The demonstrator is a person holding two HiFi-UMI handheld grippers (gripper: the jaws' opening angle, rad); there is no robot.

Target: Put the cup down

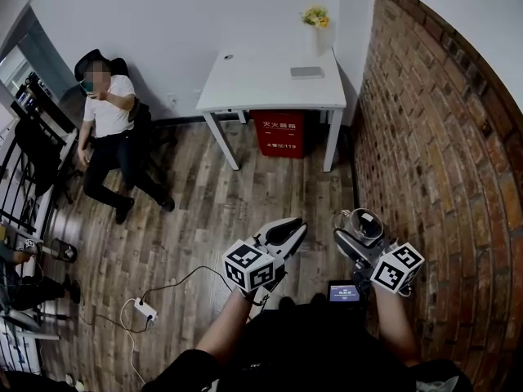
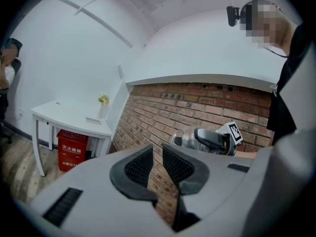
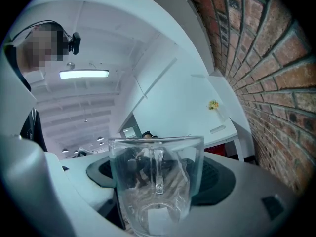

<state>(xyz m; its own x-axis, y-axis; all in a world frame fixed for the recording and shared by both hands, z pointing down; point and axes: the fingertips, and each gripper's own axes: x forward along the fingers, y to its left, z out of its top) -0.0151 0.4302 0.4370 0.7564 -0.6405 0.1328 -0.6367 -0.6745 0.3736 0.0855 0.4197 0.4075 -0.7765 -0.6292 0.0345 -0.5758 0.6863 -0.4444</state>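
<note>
A: Cup (image 3: 155,181) location?
B: Clamped upright in the right hand-held gripper (image 1: 361,233), mouth up, pads on opposite sides of the glass wall; carried in the air over the wooden floor (image 1: 204,211), just beside the brick wall (image 1: 425,137), well apart from the desk (image 1: 270,80)

A: Other side?
B: Noted for the left hand-held gripper (image 2: 157,151): closed down to a thin slit, nothing between the pads; held beside the right one, apart from the cup

A: Handling, as judged?
B: Clear glass with a thick-looking base, so probably rigid, brittle, moderately heavy, and smooth enough to slide on the pads; best taken as now, across the body below the rim; handle likely too slim for these jaws; should be lowered base-flat and released only once standing; likely to chip or crack if landed on an edge

A: Counts?
B: One cup, empty as far as visible; two hand-held grippers; one desk, bearing one vase of yellow flowers (image 1: 316,19), one flat grey item (image 1: 307,72) and one small dark item (image 1: 227,56), neither identifiable; one red box (image 1: 280,131) under it; one seated person (image 1: 106,129) at the far side; one power strip (image 1: 145,309) on the floor
</note>
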